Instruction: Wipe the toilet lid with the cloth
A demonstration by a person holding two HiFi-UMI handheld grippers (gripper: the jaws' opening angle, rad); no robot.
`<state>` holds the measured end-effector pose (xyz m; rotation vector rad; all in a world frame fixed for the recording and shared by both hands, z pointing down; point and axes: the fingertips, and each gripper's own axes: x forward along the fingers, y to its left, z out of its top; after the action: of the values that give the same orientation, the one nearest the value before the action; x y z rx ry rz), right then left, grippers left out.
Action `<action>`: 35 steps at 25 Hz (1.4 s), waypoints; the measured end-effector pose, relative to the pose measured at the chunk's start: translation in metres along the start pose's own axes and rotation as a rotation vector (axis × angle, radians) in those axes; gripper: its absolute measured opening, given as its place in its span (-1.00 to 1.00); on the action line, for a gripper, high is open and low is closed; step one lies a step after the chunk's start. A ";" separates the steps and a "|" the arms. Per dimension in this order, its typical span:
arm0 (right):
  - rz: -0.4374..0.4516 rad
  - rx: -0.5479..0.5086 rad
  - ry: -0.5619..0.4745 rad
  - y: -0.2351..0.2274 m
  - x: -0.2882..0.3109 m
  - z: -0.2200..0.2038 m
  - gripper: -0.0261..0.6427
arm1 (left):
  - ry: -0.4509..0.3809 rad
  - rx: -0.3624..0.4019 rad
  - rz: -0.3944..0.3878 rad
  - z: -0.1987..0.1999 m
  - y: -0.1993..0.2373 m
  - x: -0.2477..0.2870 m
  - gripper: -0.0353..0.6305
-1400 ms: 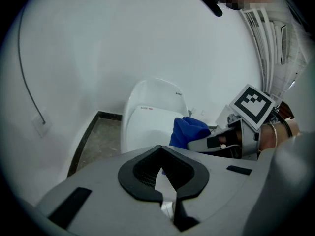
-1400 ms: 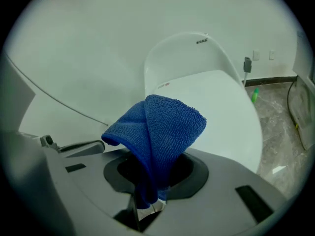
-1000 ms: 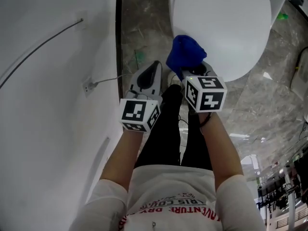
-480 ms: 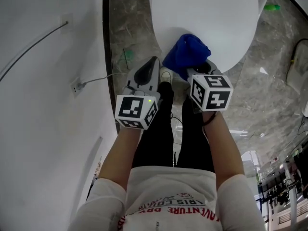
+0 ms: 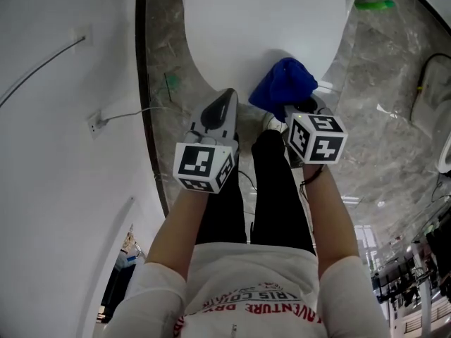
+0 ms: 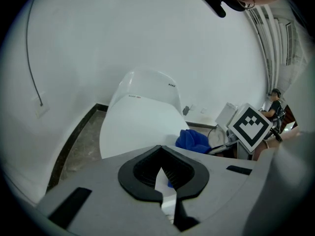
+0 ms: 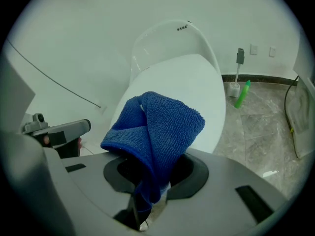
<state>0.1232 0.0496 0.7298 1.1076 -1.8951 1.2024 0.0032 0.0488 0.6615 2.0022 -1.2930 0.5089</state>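
- Two hand-held grippers are held out over the near end of the closed toilet lid. The left hand-held gripper is carried with its jaws drawn together on nothing, and only a thin slit is left between them in its own view.
- A blue cloth is pinched by the right hand-held gripper. One bunched end is clamped between the jaws and the rest is thrown up and forward in a loose fold.
- The cloth is placed over the front edge of the lid, beside the marble floor. Contact with the lid is probably not yet made, though that cannot be settled from these views.
- The cloth is judged to be light, soft and limp, with a looped pile. It would be crushed flat without resistance and should not be harmed by a firm pinch.
- The present hold on a gathered end is judged sound. A hold on a single thin edge would be more easily pulled out under drag.
- The lid is taken to be hard, smooth and glossy, so the pile should be slid across it readily once it is pressed down.
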 end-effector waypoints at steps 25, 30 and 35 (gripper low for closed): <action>-0.148 0.114 -0.162 -0.044 -0.102 -0.024 -0.66 | -0.080 0.055 -0.075 0.000 -0.080 -0.032 -0.88; -0.219 0.035 -0.293 0.019 -0.155 -0.017 -0.66 | -0.145 0.113 -0.088 0.029 -0.070 -0.093 -0.88; -0.199 0.066 -0.425 0.099 -0.208 -0.014 -0.66 | -0.228 0.143 -0.107 0.069 -0.057 -0.174 -0.88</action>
<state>0.1294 0.1513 0.5221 1.6500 -1.9970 0.9790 -0.0224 0.1238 0.4823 2.2888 -1.3048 0.3380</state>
